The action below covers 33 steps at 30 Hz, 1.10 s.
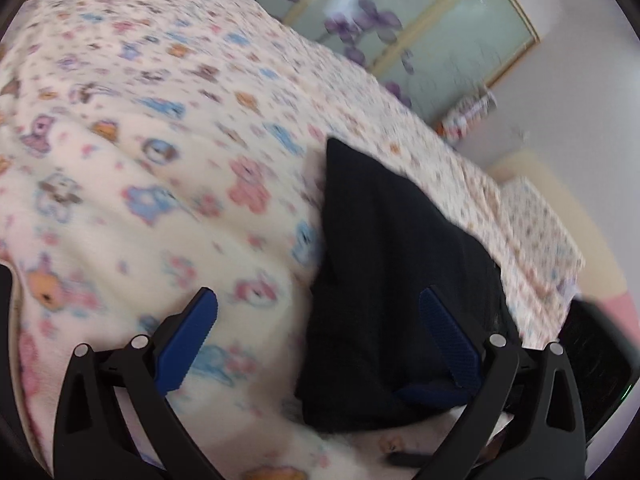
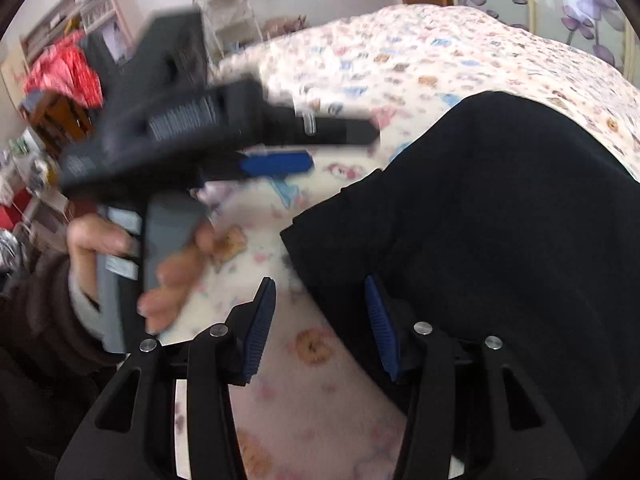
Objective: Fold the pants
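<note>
**Dark pants on the bed, both tools spread apart**

The pants (image 1: 384, 264) are seen lying on a bed covered by a pale blanket (image 1: 132, 140) printed with small cartoon animals in pink, blue and orange. The cloth is black or very dark navy and lies bunched in a thick heap with several layers; one pointed corner is turned toward the far side of the bed in the left wrist view.

The left tool (image 1: 318, 332) is held with its jaws wide apart. Its left blue pad (image 1: 188, 340) is seen over bare blanket, while the right pad lies against the near edge of the pants. Nothing is pinched between the two pads.

The right tool (image 2: 322, 328) is also apart, though less widely. Its left pad (image 2: 258, 332) stands over the blanket and its right pad is at the edge of the pants (image 2: 500, 248); whether that pad touches the cloth cannot be told. No cloth is clamped.

In the right wrist view the left tool is shown blurred above the blanket, gripped by a hand (image 2: 132, 268) with a dark sleeve (image 2: 36, 312). A wardrobe (image 1: 404, 28) with purple flowers on its glass is seen behind the bed.
</note>
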Tool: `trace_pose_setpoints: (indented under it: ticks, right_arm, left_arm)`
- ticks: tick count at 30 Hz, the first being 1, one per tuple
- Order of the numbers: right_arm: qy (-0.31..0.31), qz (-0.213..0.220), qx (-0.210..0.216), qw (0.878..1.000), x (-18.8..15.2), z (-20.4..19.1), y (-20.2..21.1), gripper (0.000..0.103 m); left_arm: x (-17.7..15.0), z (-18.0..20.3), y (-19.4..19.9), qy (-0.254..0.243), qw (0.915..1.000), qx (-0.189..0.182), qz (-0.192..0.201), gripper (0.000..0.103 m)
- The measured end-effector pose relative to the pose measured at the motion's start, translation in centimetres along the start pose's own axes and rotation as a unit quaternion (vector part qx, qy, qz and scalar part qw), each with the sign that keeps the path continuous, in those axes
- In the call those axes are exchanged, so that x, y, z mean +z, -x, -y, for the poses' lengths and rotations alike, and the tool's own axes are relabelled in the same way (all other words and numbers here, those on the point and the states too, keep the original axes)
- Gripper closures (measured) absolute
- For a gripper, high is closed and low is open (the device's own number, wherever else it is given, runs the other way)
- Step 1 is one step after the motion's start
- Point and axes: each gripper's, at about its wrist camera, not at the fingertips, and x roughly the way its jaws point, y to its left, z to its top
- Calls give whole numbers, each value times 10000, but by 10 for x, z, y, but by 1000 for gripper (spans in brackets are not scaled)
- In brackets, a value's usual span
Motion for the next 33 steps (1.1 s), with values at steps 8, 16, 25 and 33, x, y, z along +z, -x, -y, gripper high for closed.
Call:
trace_pose_setpoints:
  ticks: [8, 16, 25, 33]
  right_arm:
    - [-1553, 968, -964, 9784, 2, 69, 62, 53]
    - [-1792, 998, -1060, 9730, -8, 78, 55, 46]
    - [-1692, 1177, -555, 9770, 40, 64, 41, 46]
    - [-918, 271, -2265, 9693, 121, 37, -44, 46]
  left_arm:
    - [-10, 3, -13, -117, 9984, 359, -420, 2]
    - [-10, -17, -7, 704, 9907, -683, -945, 60]
    - [-24, -1, 1, 510, 9945, -563, -714, 90]
    - [-34, 10, 7, 218, 9983, -350, -419, 90]
